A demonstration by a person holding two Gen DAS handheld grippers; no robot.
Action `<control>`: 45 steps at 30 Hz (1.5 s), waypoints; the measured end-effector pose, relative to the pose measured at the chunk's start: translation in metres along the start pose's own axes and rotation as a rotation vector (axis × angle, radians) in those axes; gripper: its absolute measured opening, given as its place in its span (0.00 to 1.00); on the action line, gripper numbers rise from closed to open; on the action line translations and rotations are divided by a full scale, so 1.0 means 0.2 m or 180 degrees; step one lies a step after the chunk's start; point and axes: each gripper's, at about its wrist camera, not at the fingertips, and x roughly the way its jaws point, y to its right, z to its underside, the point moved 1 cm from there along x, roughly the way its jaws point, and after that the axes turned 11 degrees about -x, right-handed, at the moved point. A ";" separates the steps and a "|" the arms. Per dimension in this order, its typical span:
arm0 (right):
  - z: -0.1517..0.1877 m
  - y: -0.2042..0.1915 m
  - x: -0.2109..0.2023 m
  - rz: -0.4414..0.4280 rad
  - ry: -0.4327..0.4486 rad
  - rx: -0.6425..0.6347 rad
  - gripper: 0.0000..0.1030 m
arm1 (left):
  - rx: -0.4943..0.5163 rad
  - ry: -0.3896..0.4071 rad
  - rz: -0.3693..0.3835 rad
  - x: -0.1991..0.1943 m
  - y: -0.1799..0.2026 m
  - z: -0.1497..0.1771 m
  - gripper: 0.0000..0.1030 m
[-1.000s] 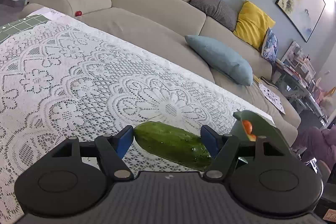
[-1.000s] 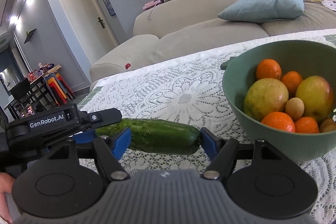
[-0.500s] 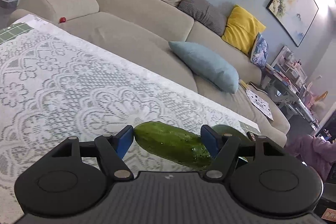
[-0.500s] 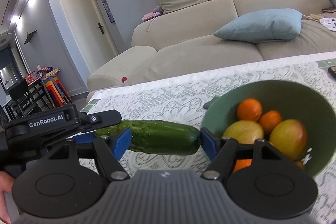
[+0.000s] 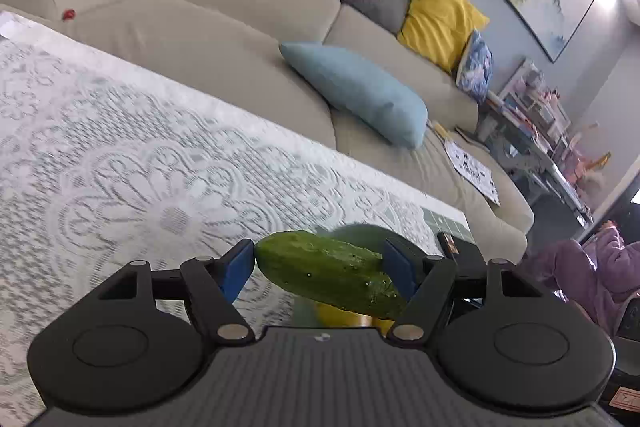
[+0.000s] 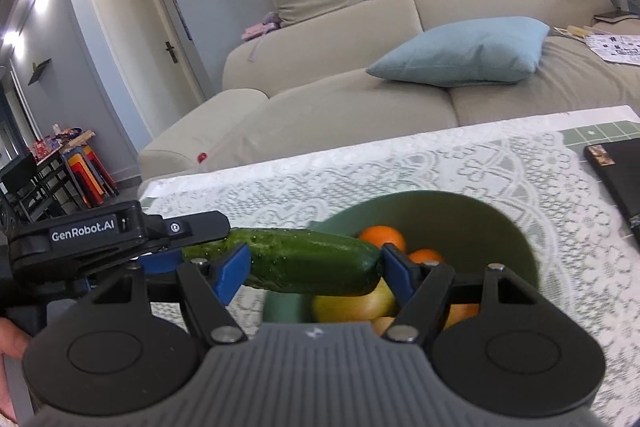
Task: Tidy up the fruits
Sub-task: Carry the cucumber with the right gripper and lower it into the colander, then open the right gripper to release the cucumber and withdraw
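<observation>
Both my grippers grip one cucumber (image 6: 312, 269), end to end. My right gripper (image 6: 314, 269) stands a little over half open, its blue pads (image 6: 232, 267) pressing the cucumber's length: the left pad against its side near the middle, the right pad on its blunt right tip. My left gripper (image 5: 320, 267) stands wider, and its pads close on the same cucumber (image 5: 328, 273), which lies slanted between them, its far end against the left pad, its near end against the right one. From the right view I see the left gripper's black body (image 6: 100, 239) reaching in from the left, clamped on the cucumber's left end.

The cucumber hangs in the air above the near left rim of the green bowl (image 6: 472, 223). The bowl sits on the lace cloth (image 6: 440, 167) and holds oranges (image 6: 382, 237) and a yellowish fruit (image 6: 356, 303) directly under the cucumber. To the right of the bowl a dark flat thing (image 6: 620, 171) lies on the table. Beyond the table stands a beige sofa (image 6: 340, 99) with a blue cushion (image 6: 460, 53).
</observation>
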 end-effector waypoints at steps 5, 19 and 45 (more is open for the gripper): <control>0.03 0.15 0.00 0.0064 -0.0060 0.0238 0.67 | 0.0055 -0.0223 -0.0003 0.13 0.07 0.03 0.78; 0.04 0.34 0.14 0.0107 -0.0148 0.0553 0.68 | 0.0521 -0.0328 -0.0155 0.25 0.16 0.05 0.78; -0.13 -0.06 -0.06 0.0316 -0.0365 -0.1140 0.88 | 0.1516 0.0033 -0.0397 -0.19 0.21 0.10 0.76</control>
